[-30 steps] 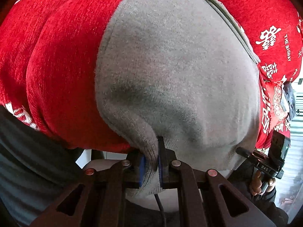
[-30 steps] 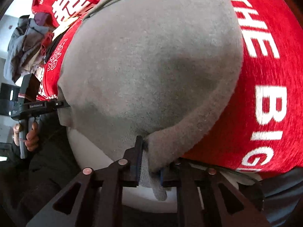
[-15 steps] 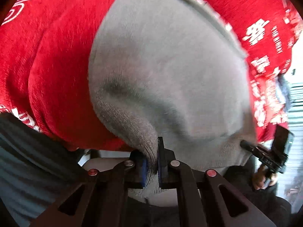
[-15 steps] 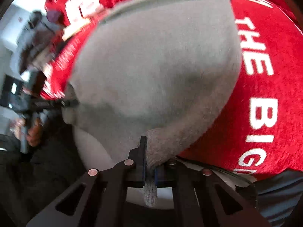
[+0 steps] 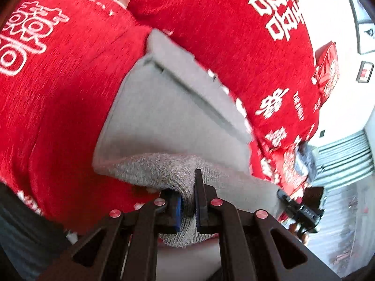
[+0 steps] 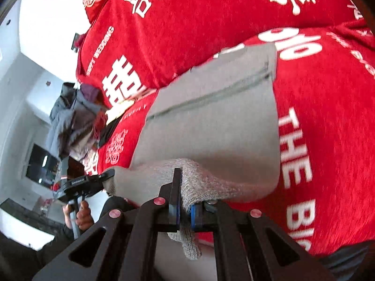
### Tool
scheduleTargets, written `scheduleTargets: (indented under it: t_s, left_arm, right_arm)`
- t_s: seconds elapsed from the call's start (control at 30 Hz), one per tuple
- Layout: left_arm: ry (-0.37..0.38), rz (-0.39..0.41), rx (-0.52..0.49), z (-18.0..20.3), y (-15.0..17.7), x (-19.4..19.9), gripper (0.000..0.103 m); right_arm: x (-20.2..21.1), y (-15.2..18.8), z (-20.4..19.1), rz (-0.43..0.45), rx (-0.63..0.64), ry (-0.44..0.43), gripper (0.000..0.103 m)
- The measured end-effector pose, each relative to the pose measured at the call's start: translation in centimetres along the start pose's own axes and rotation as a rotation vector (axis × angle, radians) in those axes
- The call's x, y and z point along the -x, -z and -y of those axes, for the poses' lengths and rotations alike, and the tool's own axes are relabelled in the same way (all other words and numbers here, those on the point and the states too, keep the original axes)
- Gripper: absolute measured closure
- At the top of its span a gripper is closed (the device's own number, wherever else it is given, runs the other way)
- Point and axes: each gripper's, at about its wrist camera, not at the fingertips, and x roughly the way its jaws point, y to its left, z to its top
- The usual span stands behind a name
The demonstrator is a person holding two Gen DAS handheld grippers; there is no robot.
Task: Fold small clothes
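A grey knit garment [image 5: 164,126] lies on a red bedspread [image 5: 58,117], its near hem lifted off the cover. My left gripper [image 5: 188,199] is shut on the hem's left corner, knit fabric bunched between the pads. My right gripper [image 6: 185,201] is shut on the hem's right corner of the grey garment [image 6: 211,126], a flap hanging below the fingers. Each gripper shows in the other's view: the right gripper [image 5: 302,208] at the far end of the hem, the left gripper [image 6: 82,182] likewise, a hand on its handle. The garment's far edge with a seam band rests on the bed.
The red bedspread [image 6: 316,117] with white lettering covers the whole bed. A heap of dark clothes [image 6: 72,117] sits at the bed's far left in the right wrist view. Red pillows [image 5: 328,70] and white walls stand beyond.
Both grippers have risen and tipped up, lifting the near hem off the bed. The garment now shows as a sloping sheet with its far edge visible. The right jaws have pinched tighter.
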Motion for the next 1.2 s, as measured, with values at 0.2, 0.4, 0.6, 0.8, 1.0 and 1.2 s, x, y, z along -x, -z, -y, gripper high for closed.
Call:
scheduleTargets:
  t_s: [0.2,0.4,0.6,0.8,1.0,1.2]
  left_arm:
    - [0.01,0.053,-0.026,2.3,-3.3,-0.3,0.094]
    - [-0.003,0.066,-0.057,4.5,-6.8,-1.7,0.094]
    - [-0.016,0.075,-0.082,6.0,-10.8,-3.7,0.094]
    - [-0.05,0.067,-0.082,6.2,-16.0,-8.0,0.094]
    - [-0.139,0.01,-0.085,5.0,-20.9,-14.6,0.094]
    - [-0.181,-0.017,-0.039,2.7,-23.8,-19.4,0.094]
  right_arm:
    - [0.3,-3.4,-0.2,0.058,-0.018,0.025,0.097]
    - [-0.4,-7.2,-0.7,0.08,-0.018,0.046,0.097]
    - [-1.5,-11.7,-0.4,0.1,-0.024,0.066,0.097]
    - [-4.2,-16.4,1.3,0.103,-0.057,0.103,0.098]
    - [-9.4,-21.1,5.0,0.059,-0.106,0.169,0.098]
    - [-14.2,-23.7,8.6,0.005,-0.144,0.227,0.097]
